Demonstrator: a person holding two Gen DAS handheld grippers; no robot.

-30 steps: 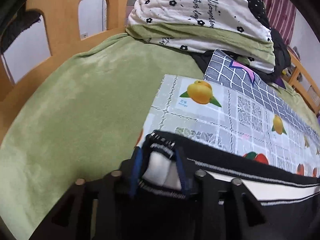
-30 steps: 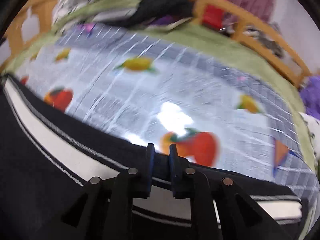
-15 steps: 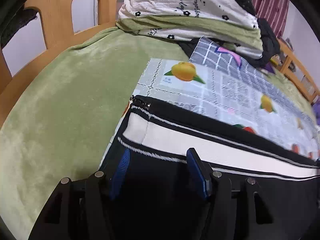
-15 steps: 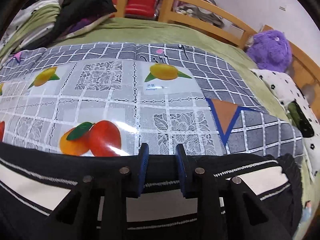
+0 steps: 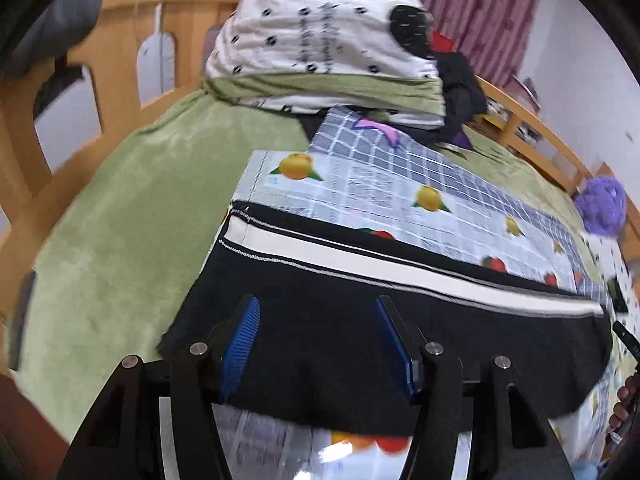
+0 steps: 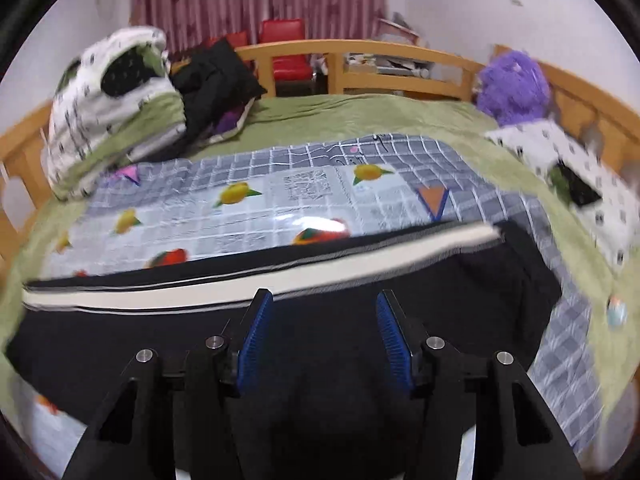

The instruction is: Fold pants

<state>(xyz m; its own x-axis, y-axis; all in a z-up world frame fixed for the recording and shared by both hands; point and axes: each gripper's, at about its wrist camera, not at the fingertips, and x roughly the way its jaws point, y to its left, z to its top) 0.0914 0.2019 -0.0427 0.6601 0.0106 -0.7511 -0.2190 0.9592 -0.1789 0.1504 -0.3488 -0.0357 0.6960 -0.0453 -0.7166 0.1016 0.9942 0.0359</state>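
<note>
The black pants (image 5: 360,320) with a white side stripe (image 5: 400,268) lie folded lengthwise on a fruit-print mat (image 5: 380,192) on the bed. My left gripper (image 5: 316,308) is open and empty, hovering over the pants' left end. My right gripper (image 6: 320,304) is open and empty above the pants (image 6: 360,304), whose stripe (image 6: 280,276) runs across the view. The mat (image 6: 280,200) lies beyond the pants.
A green blanket (image 5: 120,220) covers the bed inside a wooden frame (image 6: 360,52). A rolled white and green quilt (image 5: 320,48) and dark clothes (image 6: 216,80) lie at the far end. A purple plush toy (image 6: 512,84) and a spotted pillow (image 6: 580,184) sit at right.
Both grippers let go of the pants' striped edge, opened wide and drew back and up. The pants now lie flat on the mat.
</note>
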